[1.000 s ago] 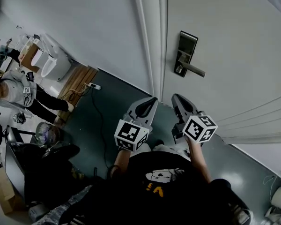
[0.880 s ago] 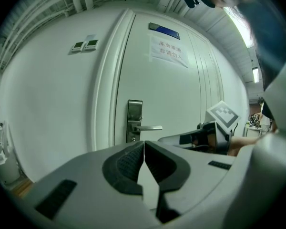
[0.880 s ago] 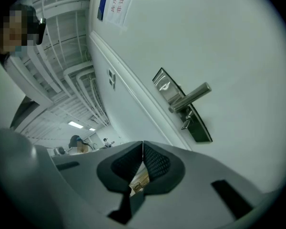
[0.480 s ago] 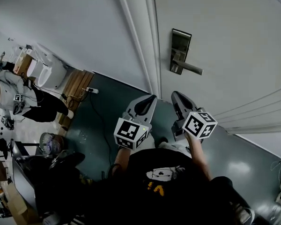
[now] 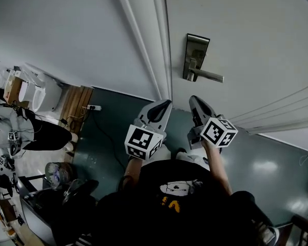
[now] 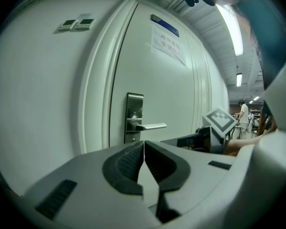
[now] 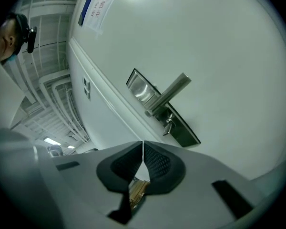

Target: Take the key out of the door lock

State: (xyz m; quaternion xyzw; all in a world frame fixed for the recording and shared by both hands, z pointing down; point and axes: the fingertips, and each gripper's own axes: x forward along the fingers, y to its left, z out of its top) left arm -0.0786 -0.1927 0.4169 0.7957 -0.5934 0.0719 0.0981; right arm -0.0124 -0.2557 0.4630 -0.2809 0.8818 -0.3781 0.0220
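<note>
A steel lock plate (image 5: 195,56) with a lever handle (image 5: 209,76) is on the white door (image 5: 246,29). In the right gripper view a small key (image 7: 169,123) sticks out of the plate (image 7: 181,128) just below the lever (image 7: 170,95). My left gripper (image 5: 166,103) and right gripper (image 5: 193,99) are side by side below the lock, both pointing at the door and well short of it. The left gripper (image 6: 144,144) is shut on nothing. The right gripper (image 7: 143,144) is also shut and empty, aimed under the plate.
The door frame (image 5: 154,45) runs just left of the lock. A wall socket with a cable (image 5: 93,107) and a wooden panel (image 5: 74,102) sit on the floor at the left. A person (image 5: 25,132) stands at far left. A paper notice (image 6: 168,44) hangs on the door.
Both grippers have edged a little closer to the door, still shut. The head view has swung, so the lock plate sits slightly further left.
</note>
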